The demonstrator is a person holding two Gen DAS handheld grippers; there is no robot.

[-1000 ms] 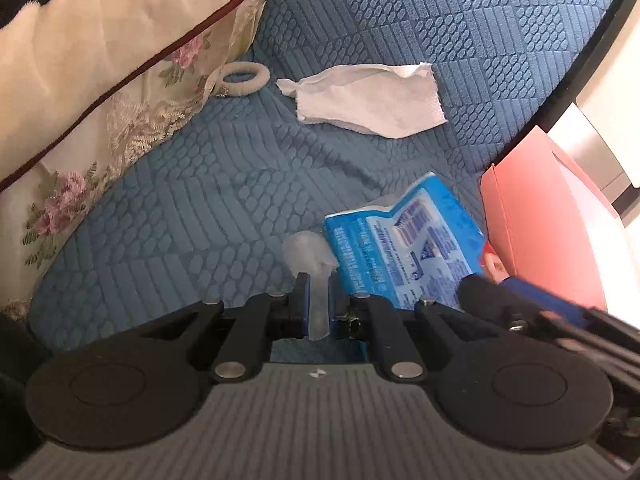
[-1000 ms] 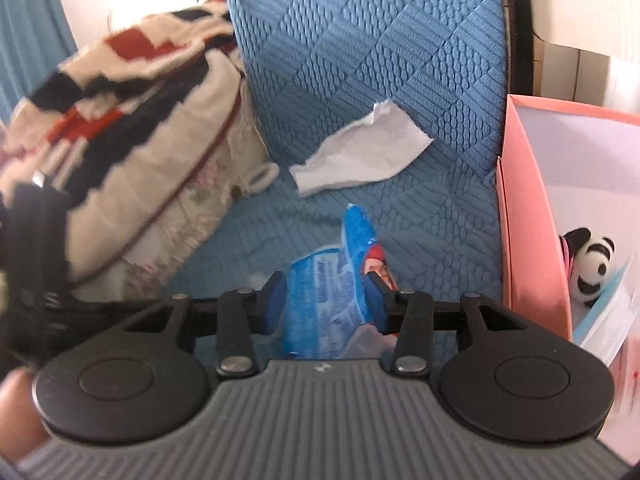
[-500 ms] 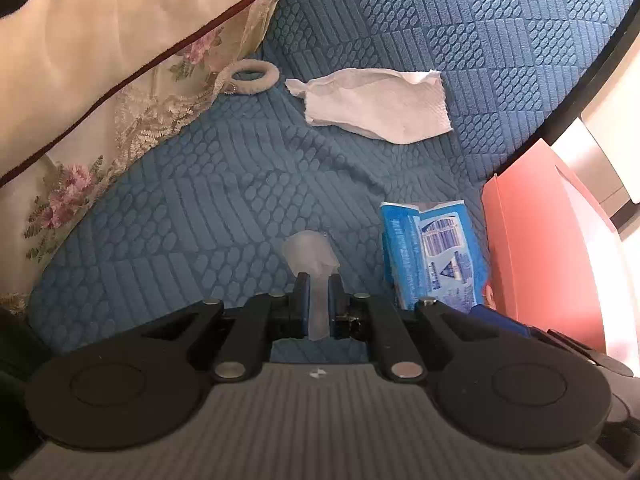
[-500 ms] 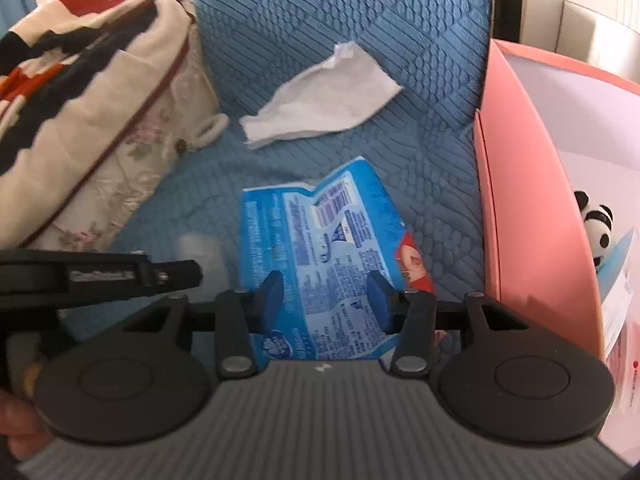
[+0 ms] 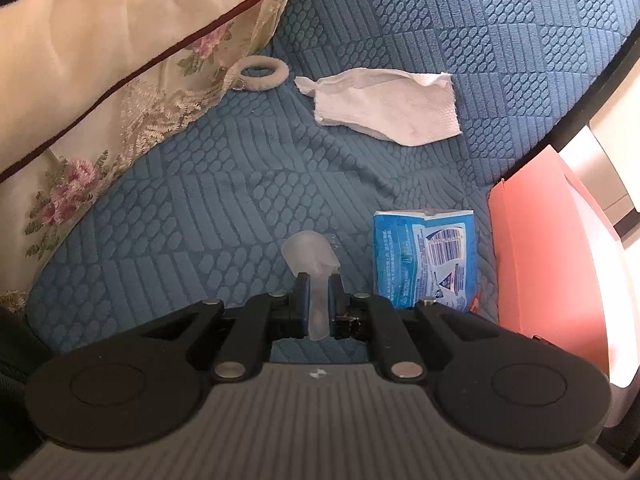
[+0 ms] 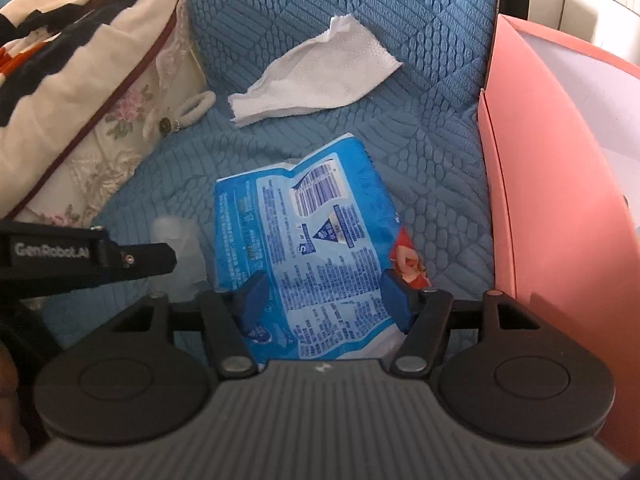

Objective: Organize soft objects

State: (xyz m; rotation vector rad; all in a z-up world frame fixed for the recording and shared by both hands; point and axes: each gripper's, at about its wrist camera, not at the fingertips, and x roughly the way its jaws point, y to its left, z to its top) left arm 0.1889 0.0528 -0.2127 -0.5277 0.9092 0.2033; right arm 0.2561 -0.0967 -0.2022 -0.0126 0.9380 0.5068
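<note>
My left gripper point(image 5: 318, 294) is shut on a small translucent soft piece point(image 5: 310, 254) held above the blue quilted seat point(image 5: 200, 208). A blue tissue pack point(image 6: 304, 248) lies on the seat; it also shows in the left wrist view point(image 5: 426, 256). My right gripper point(image 6: 322, 294) is open, its fingers on either side of the pack's near end. A crumpled white tissue point(image 6: 312, 82) lies farther back; it also shows in the left wrist view point(image 5: 388, 106). A white hair tie point(image 5: 262, 74) lies by the cushion.
A floral cushion point(image 5: 100, 92) fills the left side, with a patterned blanket point(image 6: 60, 40) over it. A pink box point(image 6: 560, 184) stands at the right edge of the seat; it also shows in the left wrist view point(image 5: 552, 264). The left gripper's arm point(image 6: 80, 256) crosses the right view.
The tissue pack has gone from raised and gripped to lying flat on the seat, and my right gripper has opened around it. The left gripper keeps its hold on the translucent piece.
</note>
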